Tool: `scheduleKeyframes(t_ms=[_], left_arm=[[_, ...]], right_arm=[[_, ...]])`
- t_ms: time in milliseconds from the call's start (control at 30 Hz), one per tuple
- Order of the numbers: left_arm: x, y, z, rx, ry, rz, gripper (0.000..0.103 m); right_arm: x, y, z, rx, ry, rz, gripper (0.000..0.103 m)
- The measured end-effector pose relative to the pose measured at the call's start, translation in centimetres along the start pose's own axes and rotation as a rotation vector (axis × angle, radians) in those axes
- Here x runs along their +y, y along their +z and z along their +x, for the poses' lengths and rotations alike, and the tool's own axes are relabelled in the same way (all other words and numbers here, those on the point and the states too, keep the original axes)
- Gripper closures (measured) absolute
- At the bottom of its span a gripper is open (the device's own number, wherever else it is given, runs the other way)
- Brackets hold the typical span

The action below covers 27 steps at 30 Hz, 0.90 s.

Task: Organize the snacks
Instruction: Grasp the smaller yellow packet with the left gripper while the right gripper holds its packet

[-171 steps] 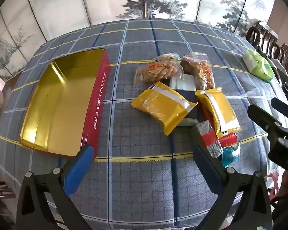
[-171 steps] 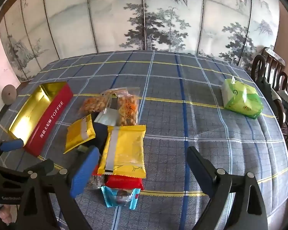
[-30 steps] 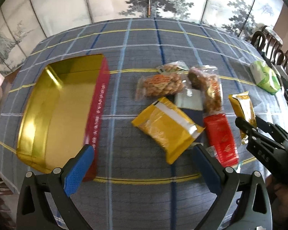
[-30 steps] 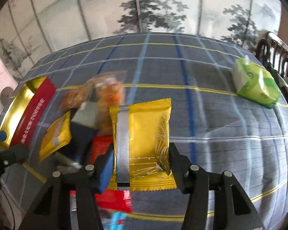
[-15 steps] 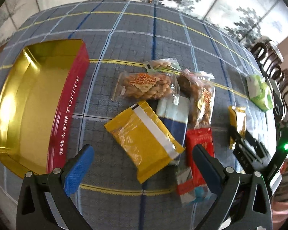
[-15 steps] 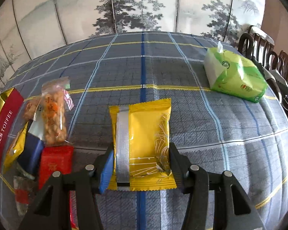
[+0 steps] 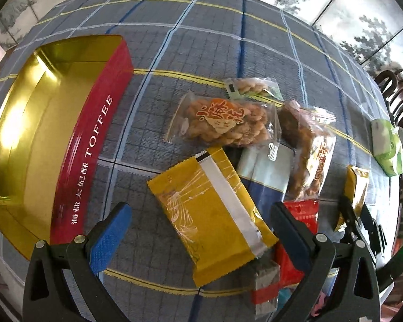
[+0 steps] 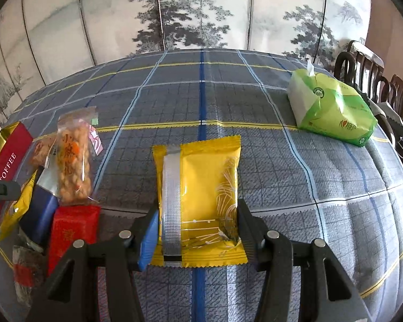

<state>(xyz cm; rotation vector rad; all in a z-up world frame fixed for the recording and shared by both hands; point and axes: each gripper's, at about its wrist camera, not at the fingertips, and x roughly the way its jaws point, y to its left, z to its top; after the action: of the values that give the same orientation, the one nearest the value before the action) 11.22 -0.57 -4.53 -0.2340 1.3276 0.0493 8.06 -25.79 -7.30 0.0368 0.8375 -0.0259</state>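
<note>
My right gripper (image 8: 197, 232) is shut on a yellow snack packet (image 8: 200, 196) and holds it above the checked tablecloth, right of the snack pile; it also shows in the left wrist view (image 7: 356, 193). My left gripper (image 7: 198, 230) is open and empty, hovering over a second yellow packet (image 7: 209, 212) in the pile. The pile holds a clear bag of fried twists (image 7: 223, 123), another twist bag (image 7: 311, 158), a red packet (image 7: 301, 220) and a pale blue packet (image 7: 266, 171). The open red toffee tin (image 7: 40, 134) with gold inside lies at the left.
A green tissue pack (image 8: 330, 107) lies at the table's far right. Dark wooden chairs (image 8: 373, 75) stand beyond the right edge. A painted folding screen (image 8: 190, 13) stands behind the table. Small wrapped sweets (image 7: 264, 287) lie at the pile's near edge.
My right gripper has carried the yellow packet to the right, away from the pile. My left gripper has moved down closer over the second yellow packet, still open.
</note>
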Motion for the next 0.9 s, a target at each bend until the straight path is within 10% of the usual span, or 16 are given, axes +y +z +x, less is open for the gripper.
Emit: scheduleKeyframes(t_ms=[400,900], left_arm=[[0.5,-0.6,0.7,0.003,-0.019,0.039,0.041],[0.7,-2.6,-1.2,-0.03,-0.045,0.149,0.047]], right_arm=[[0.5,-0.3,0.0,-0.006,-0.009,-0.013,0.048],[0.6,-0.1,0.0,-0.003,-0.019,-0.017,0.048]])
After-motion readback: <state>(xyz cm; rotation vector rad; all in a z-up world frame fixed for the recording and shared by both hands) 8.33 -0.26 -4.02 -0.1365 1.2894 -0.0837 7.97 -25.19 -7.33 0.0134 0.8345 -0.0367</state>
